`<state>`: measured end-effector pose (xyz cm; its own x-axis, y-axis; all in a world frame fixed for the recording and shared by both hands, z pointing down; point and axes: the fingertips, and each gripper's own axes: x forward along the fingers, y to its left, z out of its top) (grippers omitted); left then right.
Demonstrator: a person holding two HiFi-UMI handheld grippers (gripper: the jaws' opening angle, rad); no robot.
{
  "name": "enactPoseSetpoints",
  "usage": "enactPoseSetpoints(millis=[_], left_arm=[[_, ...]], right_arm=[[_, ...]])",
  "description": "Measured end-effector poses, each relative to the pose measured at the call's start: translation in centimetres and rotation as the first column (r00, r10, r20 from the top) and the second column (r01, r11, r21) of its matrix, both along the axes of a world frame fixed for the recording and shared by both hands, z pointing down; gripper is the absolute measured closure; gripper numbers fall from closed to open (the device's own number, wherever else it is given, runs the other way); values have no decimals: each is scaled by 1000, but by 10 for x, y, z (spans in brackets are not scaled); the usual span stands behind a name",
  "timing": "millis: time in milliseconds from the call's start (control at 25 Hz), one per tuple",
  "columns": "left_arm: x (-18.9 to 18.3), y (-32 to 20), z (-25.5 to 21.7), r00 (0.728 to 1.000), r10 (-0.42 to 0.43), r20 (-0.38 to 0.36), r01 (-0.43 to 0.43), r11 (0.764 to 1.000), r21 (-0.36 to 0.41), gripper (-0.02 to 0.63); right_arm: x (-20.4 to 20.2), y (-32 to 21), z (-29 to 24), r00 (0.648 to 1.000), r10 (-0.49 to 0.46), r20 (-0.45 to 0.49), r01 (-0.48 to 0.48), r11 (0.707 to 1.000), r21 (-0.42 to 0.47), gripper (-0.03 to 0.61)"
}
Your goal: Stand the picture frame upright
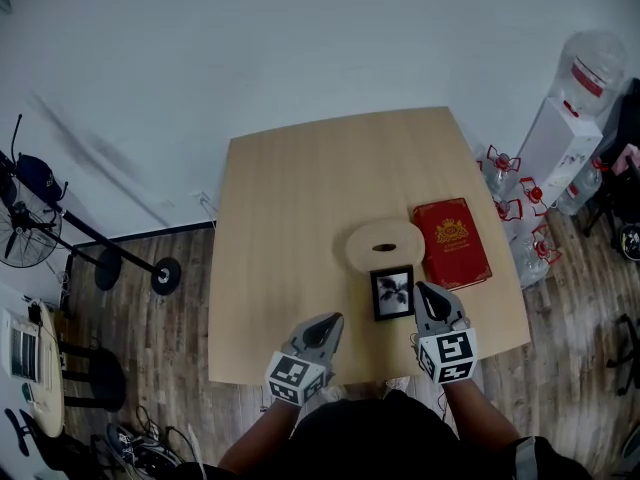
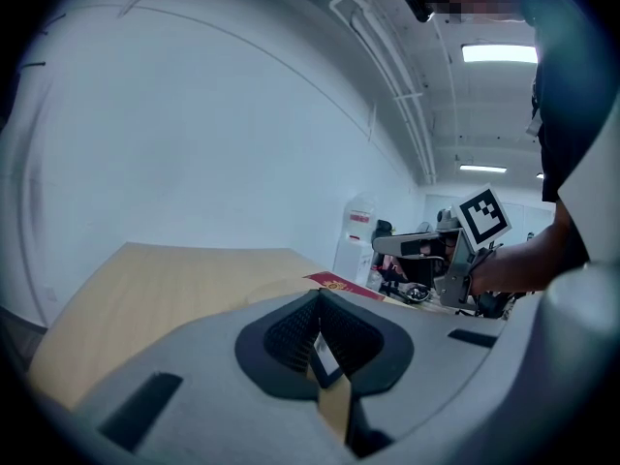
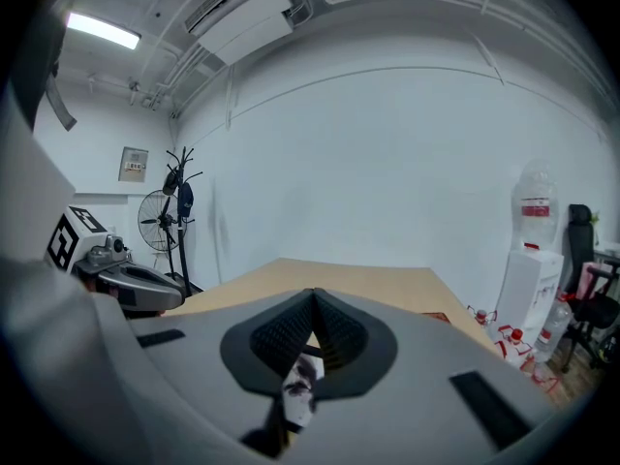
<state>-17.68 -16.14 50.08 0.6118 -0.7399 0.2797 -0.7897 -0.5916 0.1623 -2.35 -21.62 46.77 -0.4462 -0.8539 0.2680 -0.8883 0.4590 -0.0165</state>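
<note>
A small black picture frame (image 1: 392, 293) with a dark flower print sits near the table's front edge, its face toward me. From above I cannot tell whether it lies flat or leans back. My right gripper (image 1: 424, 290) is shut and empty, its tip just right of the frame's right edge. My left gripper (image 1: 333, 319) is also shut, a short way left of the frame and apart from it. A sliver of the frame (image 2: 325, 356) shows below the closed jaws in the left gripper view. The right gripper view shows part of the print (image 3: 303, 376) the same way.
A pale oval wooden board (image 1: 385, 243) lies just behind the frame, with a red book (image 1: 452, 241) to its right. The light wooden table (image 1: 290, 228) is bare at left and back. A water dispenser (image 1: 565, 133) and bottles stand at right, a fan (image 1: 25, 223) at left.
</note>
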Motion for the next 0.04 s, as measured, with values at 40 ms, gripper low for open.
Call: enactPoseSetpoints(millis=[40], left_arm=[[-1, -1, -1, 1000, -2, 0, 2, 1000, 4, 614]], right_arm=[[0, 0, 1, 1000, 0, -1, 0, 1000, -1, 569]])
